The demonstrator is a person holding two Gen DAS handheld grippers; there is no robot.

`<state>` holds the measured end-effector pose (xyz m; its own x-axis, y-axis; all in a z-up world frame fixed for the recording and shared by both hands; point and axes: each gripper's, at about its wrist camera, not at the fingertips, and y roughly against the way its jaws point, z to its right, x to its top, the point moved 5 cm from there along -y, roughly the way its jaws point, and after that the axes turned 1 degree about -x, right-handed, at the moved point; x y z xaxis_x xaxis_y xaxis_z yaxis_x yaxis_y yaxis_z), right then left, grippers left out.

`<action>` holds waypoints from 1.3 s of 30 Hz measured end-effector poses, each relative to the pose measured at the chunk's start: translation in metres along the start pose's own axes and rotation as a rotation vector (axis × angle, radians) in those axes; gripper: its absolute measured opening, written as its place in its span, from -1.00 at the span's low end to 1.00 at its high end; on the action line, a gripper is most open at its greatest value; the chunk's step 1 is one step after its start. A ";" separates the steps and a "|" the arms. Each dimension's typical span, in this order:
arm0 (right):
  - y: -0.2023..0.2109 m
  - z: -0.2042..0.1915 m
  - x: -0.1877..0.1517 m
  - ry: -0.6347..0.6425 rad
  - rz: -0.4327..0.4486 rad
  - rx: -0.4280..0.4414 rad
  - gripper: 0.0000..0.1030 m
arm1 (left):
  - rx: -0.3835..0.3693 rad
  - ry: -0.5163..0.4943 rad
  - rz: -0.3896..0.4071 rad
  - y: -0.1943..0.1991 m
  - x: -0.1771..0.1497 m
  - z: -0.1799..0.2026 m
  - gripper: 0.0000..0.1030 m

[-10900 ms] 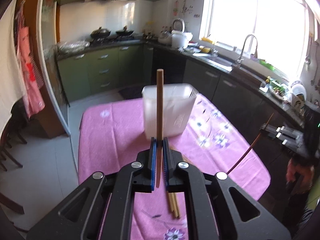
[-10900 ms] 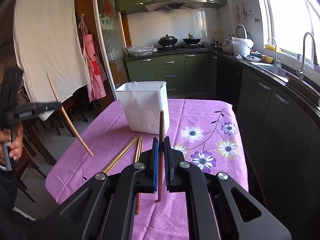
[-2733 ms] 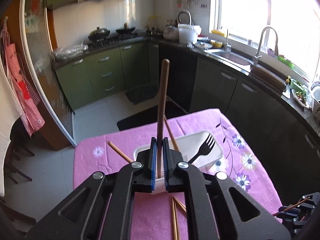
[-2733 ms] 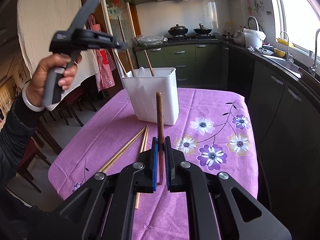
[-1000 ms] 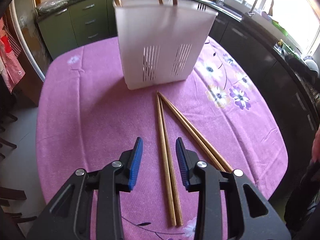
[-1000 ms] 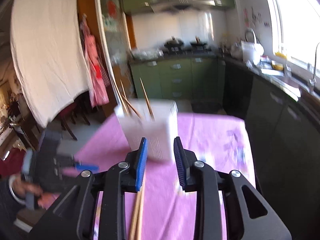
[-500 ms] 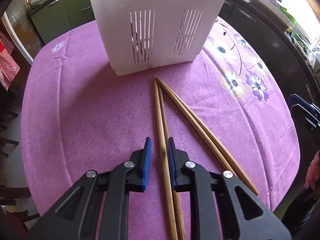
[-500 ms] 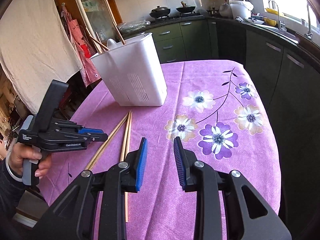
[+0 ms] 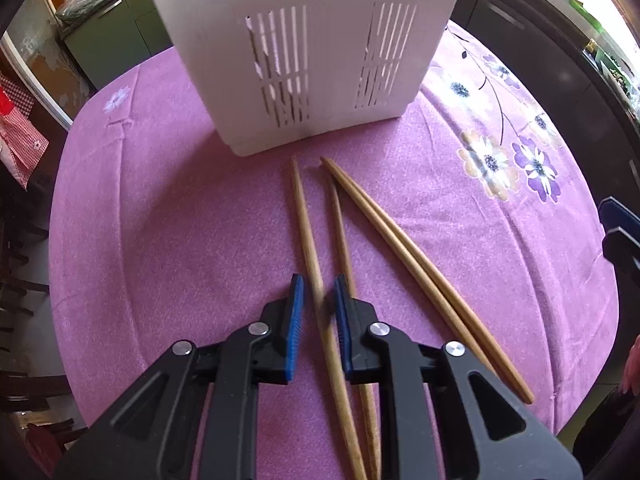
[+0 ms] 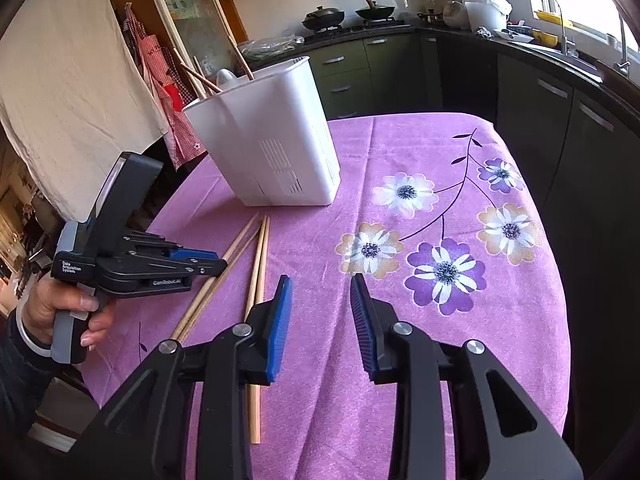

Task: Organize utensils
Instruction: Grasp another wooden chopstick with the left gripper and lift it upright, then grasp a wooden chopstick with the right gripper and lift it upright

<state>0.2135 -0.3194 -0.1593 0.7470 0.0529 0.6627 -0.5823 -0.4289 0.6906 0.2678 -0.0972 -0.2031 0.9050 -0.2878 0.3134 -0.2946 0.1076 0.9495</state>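
A white slotted utensil holder (image 9: pixel 312 52) stands on the pink tablecloth; it also shows in the right wrist view (image 10: pixel 272 148) with several chopsticks and a spoon standing in it. Several wooden chopsticks lie in front of it. My left gripper (image 9: pixel 318 300) is low over the cloth, its jaws narrowed around the leftmost chopstick (image 9: pixel 306 224), which looks blurred and slightly shifted; a gap remains on each side. The left gripper also shows in the right wrist view (image 10: pixel 212 264). My right gripper (image 10: pixel 320 300) is open and empty above the cloth, right of the chopsticks (image 10: pixel 260 264).
The table (image 10: pixel 460 340) has a pink floral cloth; its edges drop off near left and right. Dark kitchen cabinets (image 10: pixel 540 112) and a sink counter run along the right. A white cloth and a red apron (image 10: pixel 160 80) hang at the left.
My left gripper has moved closer over the leftmost chopstick, which has turned away from its neighbour. My right gripper has come lower and nearer the table, still open.
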 end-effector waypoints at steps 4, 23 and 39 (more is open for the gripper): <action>-0.002 -0.005 0.001 0.010 -0.006 0.008 -0.39 | -0.006 0.010 -0.005 -0.005 0.008 0.007 -0.70; -0.007 -0.014 0.002 0.044 -0.035 0.010 -0.31 | -0.020 0.071 0.195 0.070 -0.012 -0.036 -0.87; -0.059 -0.040 0.016 0.115 -0.189 0.067 -0.25 | 0.027 0.034 0.449 0.173 -0.057 -0.034 -0.87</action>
<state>0.2472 -0.2571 -0.1781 0.7972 0.2382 0.5547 -0.4103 -0.4602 0.7873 0.1759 -0.0294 -0.0572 0.6950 -0.1869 0.6943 -0.6678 0.1902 0.7196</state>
